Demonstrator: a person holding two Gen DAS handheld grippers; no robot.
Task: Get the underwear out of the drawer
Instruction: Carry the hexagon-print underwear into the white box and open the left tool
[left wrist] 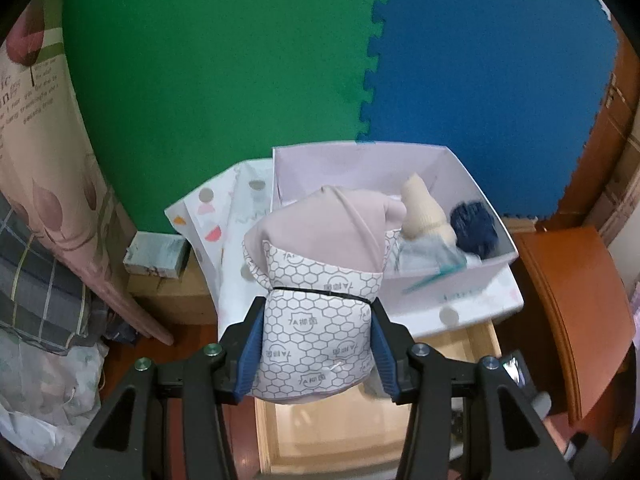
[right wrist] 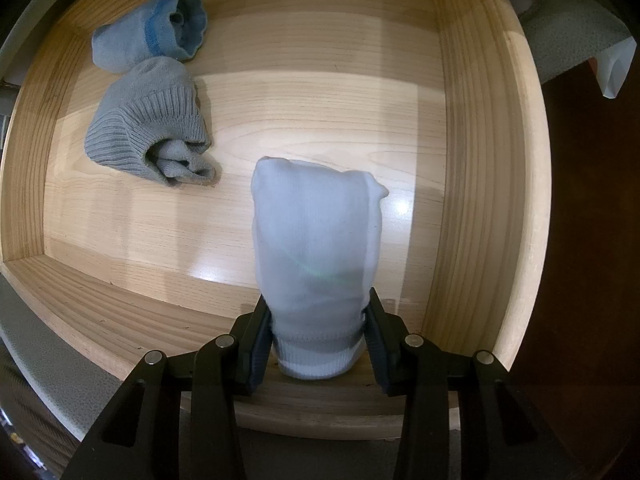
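Note:
In the left wrist view my left gripper (left wrist: pixel 316 344) is shut on a rolled underwear bundle (left wrist: pixel 316 300), pink on top with a white honeycomb print, held in the air above the open wooden drawer (left wrist: pixel 320 436). Beyond it stands a white box (left wrist: pixel 460 292) holding a cream roll (left wrist: pixel 424 212), a dark blue roll (left wrist: pixel 474 224) and a pale piece. In the right wrist view my right gripper (right wrist: pixel 318 344) points down into the drawer (right wrist: pixel 464 160), shut on a pale blue rolled sock (right wrist: pixel 316 248). Two more rolls, grey (right wrist: pixel 148 124) and light blue (right wrist: pixel 152 38), lie at the drawer's far left.
Green (left wrist: pixel 220 60) and blue (left wrist: pixel 492 52) foam mats cover the wall behind the box. A spotted white lid or paper (left wrist: pixel 224 216) lies left of the box. Bedding and bags (left wrist: pixel 48 300) pile up at the left; orange-brown wooden furniture (left wrist: pixel 568 308) stands at the right.

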